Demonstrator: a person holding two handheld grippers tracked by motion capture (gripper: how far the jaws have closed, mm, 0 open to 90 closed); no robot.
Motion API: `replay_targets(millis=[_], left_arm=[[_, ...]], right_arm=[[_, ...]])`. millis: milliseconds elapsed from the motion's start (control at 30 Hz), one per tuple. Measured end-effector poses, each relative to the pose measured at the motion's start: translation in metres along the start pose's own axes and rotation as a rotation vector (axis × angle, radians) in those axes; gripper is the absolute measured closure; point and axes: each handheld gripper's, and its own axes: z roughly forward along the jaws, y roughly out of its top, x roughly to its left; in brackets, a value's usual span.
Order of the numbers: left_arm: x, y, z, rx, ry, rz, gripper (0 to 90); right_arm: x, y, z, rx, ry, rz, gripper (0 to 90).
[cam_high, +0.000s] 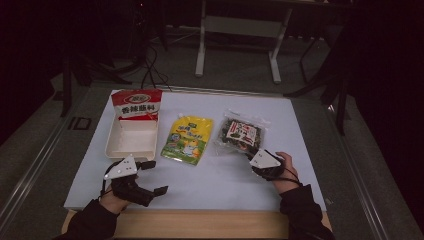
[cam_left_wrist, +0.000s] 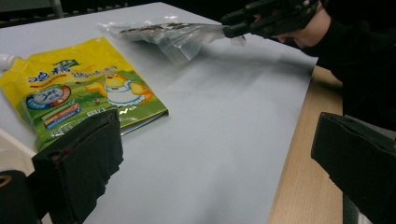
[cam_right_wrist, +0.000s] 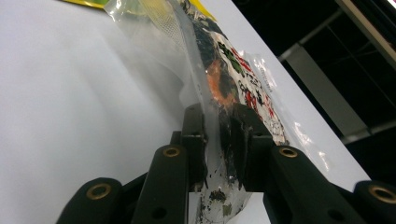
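We pinch the clear snack bag (cam_right_wrist: 219, 93) by its near edge in our right gripper (cam_right_wrist: 215, 140), lifted off the white board (cam_high: 240, 180); it seems light, floppy, slippery. Our left gripper (cam_high: 150, 177) gapes wide, empty.

Yellow-green pouch (cam_high: 187, 139), red-topped white box (cam_high: 133, 127)

Dim room, grey floor (cam_high: 235, 65), white table frame (cam_high: 239, 26) behind.
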Motion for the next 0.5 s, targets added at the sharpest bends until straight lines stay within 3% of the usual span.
replay_targets(millis=[367,500], left_arm=[[-0.002,-0.001,0.004,0.015,0.011,0.027,2.8],[-0.002,-0.001,0.004,0.015,0.011,0.028,2.8]], right_arm=[[0.019,0.008,-0.037,-0.031,0.060,-0.058,76.4],[0.028,0.010,-0.046,-0.045,0.097,-0.053,74.8]])
